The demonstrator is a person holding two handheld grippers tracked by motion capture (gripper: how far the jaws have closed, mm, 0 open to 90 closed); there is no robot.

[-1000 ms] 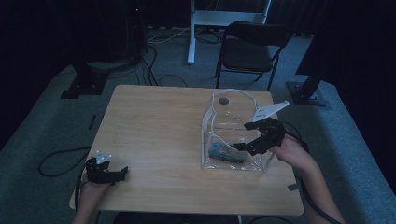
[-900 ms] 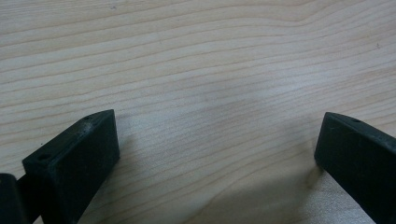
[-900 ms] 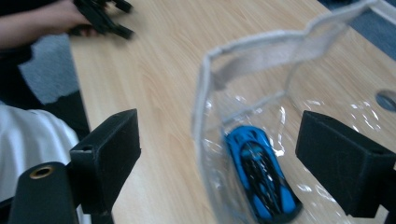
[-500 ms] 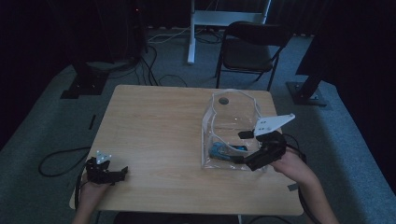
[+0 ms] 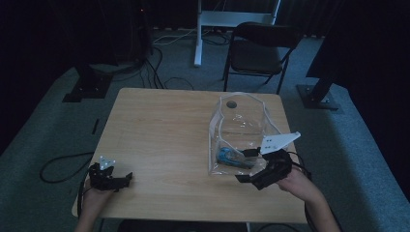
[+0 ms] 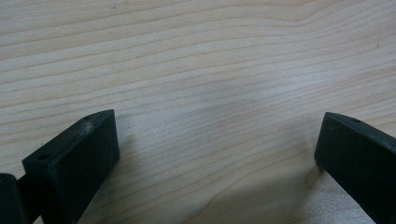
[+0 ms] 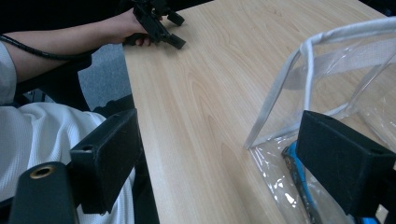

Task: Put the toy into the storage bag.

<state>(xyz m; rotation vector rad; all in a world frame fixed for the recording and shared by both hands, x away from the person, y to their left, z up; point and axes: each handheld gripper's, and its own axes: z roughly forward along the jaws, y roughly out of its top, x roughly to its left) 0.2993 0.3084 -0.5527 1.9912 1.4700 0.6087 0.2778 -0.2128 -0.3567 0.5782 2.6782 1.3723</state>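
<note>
My right gripper (image 5: 247,166) sits at the near right corner of the clear bag (image 5: 240,126), jaws spread wide and holding nothing — the bag's corner lies just past one jaw, not between them. The bag stands upright on the table (image 5: 159,125), toward its right side, with a blue item (image 5: 228,157) lying at its bottom on the near side. My left gripper (image 5: 121,176) rests well to the left of the bag at the table's near edge, jaws also apart over bare wood. As I judge it, the work is on the bag itself, so I should close on the stiffer white-edged seam (image 7: 271,105) rather than loose film — thin plastic slips and crumples — and move slowly so the bag does not tip.
</note>
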